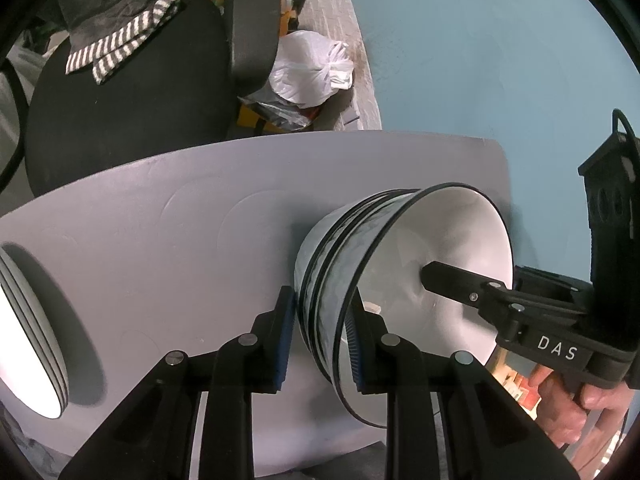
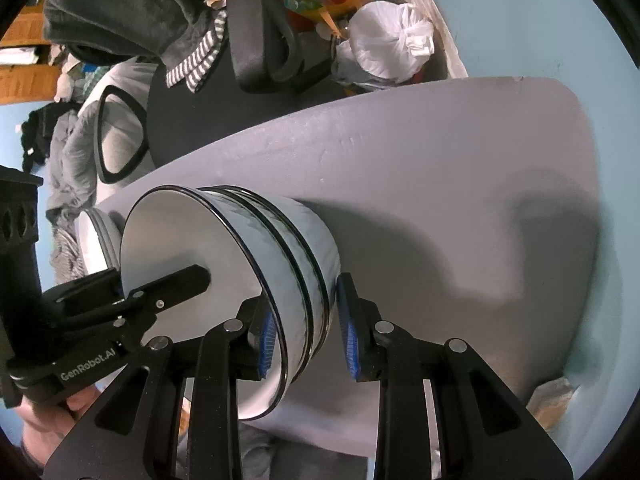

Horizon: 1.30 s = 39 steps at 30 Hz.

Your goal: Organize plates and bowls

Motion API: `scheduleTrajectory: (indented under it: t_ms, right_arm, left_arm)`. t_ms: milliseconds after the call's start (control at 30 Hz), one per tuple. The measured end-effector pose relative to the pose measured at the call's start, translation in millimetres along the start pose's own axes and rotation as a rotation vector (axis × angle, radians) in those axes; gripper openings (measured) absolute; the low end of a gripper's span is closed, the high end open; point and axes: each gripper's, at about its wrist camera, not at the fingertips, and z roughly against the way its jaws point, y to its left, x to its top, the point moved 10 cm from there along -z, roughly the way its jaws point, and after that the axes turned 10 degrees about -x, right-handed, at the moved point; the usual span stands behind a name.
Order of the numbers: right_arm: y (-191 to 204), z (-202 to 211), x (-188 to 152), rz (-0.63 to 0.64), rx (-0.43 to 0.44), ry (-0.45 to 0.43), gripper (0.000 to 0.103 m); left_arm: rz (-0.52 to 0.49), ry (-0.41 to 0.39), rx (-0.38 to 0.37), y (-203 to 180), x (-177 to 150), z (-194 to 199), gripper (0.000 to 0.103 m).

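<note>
Three nested bowls sit as one stack on a pale grey table, straddled from opposite sides by two hand-held grippers. The left gripper has one blue-ribbed pad inside the top bowl's rim and the other outside the stack wall; its jaws look close on the wall, though whether they truly pinch cannot be told. The right gripper mirrors it across the stack, one finger inside, one outside, pads near the wall with a sliver of gap showing, so its hold is equally uncertain.

The bowls appear to be glazed ceramic: smooth white interiors, thin black rims, a mottled grey-white outer wall flaring from a narrow base. Judged from that, the stack should be stiff, fairly heavy, slick under the pads and liable to chip or shatter if dropped. The rim wall, taken from both sides at once, looks the sensible hold, with the ribbed pads supplying friction against the glaze.

Away from the bowls, near the table's edge, a stack of white, dark-rimmed plates lies flat. Beyond the table stands a black office chair draped with striped cloth.
</note>
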Motion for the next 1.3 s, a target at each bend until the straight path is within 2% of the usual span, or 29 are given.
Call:
scheduleTrajectory:
  t_ms: [233, 400, 633, 733, 833, 1000, 1167, 1300]
  right_arm:
    - [5, 3, -1, 0.024, -0.057, -0.041, 0.025]
    - [6, 4, 0, 0.045, -0.106, -0.057, 0.025]
    - [5, 6, 0, 0.066, -0.172, -0.082, 0.019]
    - [3, 7, 0, 0.063, -0.191, -0.096, 0.014]
    - [4, 7, 0, 0.068, -0.211, -0.101, 0.014]
    - [6, 7, -1, 0.062, -0.228, -0.095, 0.014]
    - [6, 10, -6, 0.05, -0.205, -0.088, 0.014]
    - [10, 11, -6, 0.049, -0.207, -0.098, 0.014]
  left_arm:
    - [-0.014, -0.002, 0.002, 0, 0, 0, 0.025]
    - [0.011, -0.003, -0.007, 0, 1, -1, 0.025]
    - [-0.018, -0.019, 0.027, -1, -2, 1, 0.024]
    - [-0.034, -0.028, 0.05, -2, -3, 3, 0.021]
    - [-0.052, -0.04, 0.071, -4, -4, 4, 0.018]
    - [-0.073, -0.048, 0.082, -5, -7, 5, 0.018]
    - [-0.038, -0.05, 0.038, -2, -11, 8, 0.017]
    - [-0.045, -0.048, 0.067, 0, -14, 7, 0.017]
